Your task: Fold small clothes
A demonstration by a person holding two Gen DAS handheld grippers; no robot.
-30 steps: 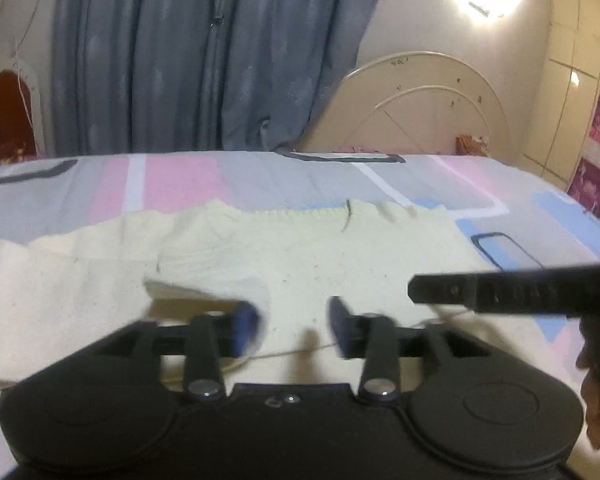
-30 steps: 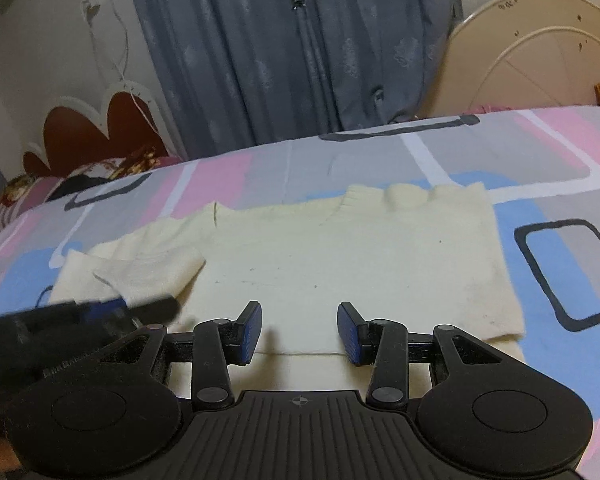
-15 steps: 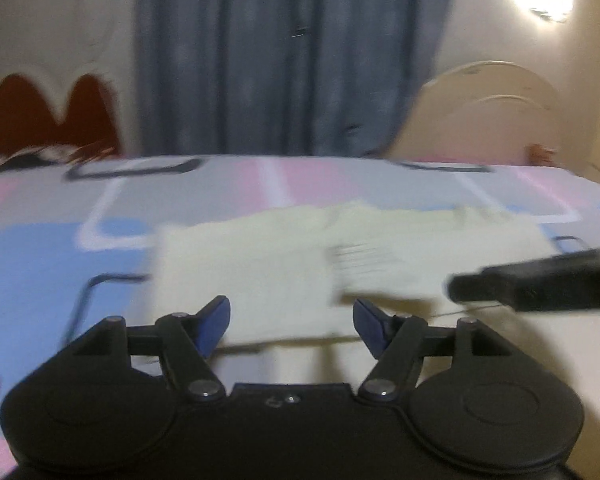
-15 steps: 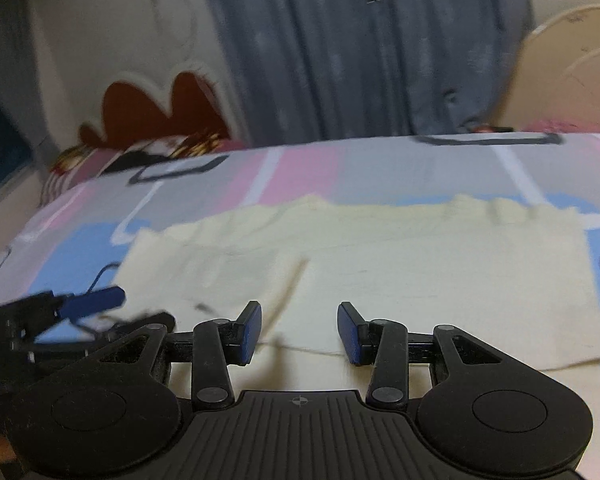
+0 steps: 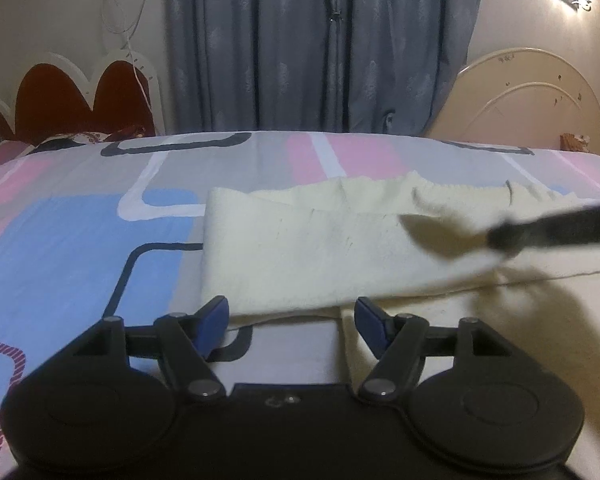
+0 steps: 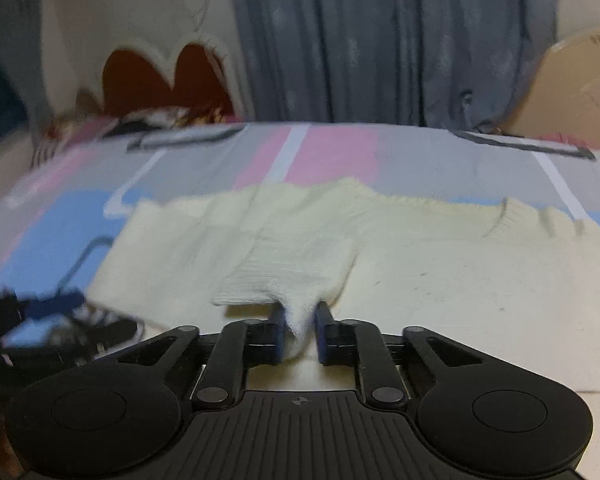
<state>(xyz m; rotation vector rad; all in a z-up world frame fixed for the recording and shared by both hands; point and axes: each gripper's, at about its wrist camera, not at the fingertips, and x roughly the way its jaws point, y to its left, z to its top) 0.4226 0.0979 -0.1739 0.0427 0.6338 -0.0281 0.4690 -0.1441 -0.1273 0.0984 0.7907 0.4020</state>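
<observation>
Tongs first: our right gripper [image 6: 299, 330] has just closed and pinches the cuff of the sleeve [image 6: 300, 276] of a cream knitted sweater [image 6: 460, 288], while our left gripper [image 5: 292, 322], jaws just spread with nothing between them, hovers at the sweater's near edge. The sweater lies flat on a bed [image 5: 80, 248] with a pink, blue and grey cover. We judge it soft, light and stretchy, best held at cuffs or hem.
</observation>
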